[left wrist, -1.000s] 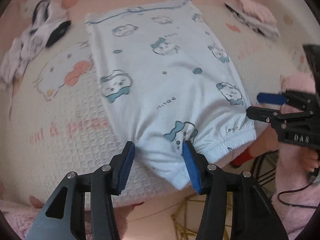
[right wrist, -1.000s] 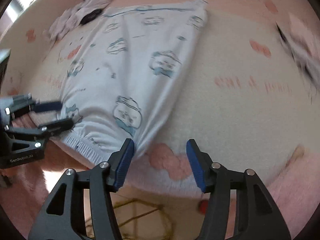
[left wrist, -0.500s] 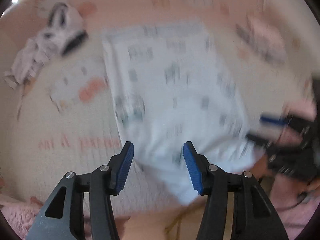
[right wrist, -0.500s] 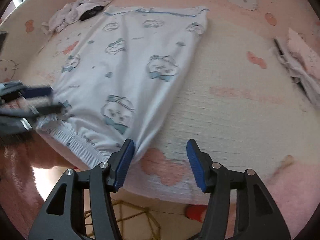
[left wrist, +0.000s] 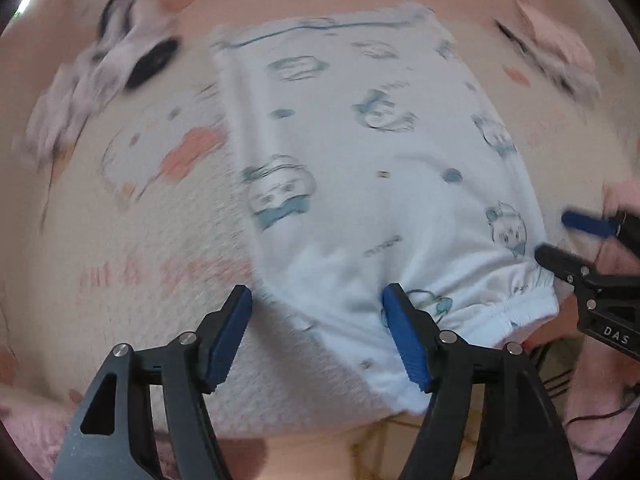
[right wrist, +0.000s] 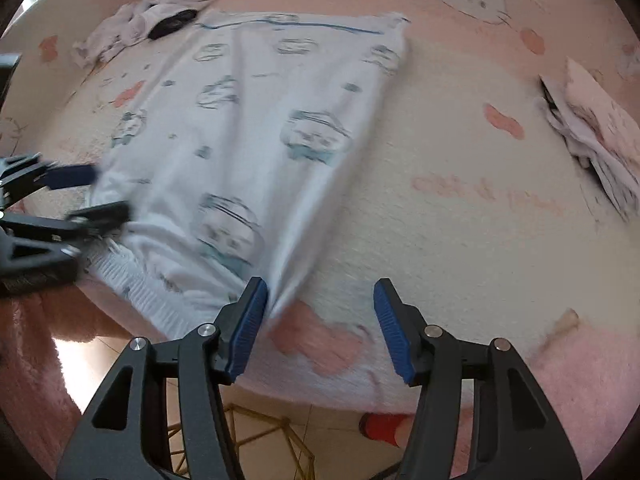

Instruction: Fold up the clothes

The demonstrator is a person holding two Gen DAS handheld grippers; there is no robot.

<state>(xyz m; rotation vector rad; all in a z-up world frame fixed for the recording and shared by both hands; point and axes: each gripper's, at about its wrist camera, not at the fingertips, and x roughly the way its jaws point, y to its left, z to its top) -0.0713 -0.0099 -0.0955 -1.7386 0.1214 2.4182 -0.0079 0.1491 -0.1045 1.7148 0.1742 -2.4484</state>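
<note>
Your pale-blue cartoon-print cotton garment (left wrist: 372,184) lies flat on the pink quilted bedspread (right wrist: 460,208), elastic waistband toward 6 o'clock. Both the left gripper (left wrist: 316,340) and right gripper (right wrist: 320,324) gape wide, holding nothing. Pinch opposite waistband corners evenly for a square fold.

In the left wrist view the printed garment (left wrist: 360,168) lies across the middle of the bedspread (left wrist: 120,240), its gathered end at lower right. A crumpled garment (left wrist: 100,80) sits at upper left, a folded pile (left wrist: 552,52) at upper right, both well apart from it.
</note>
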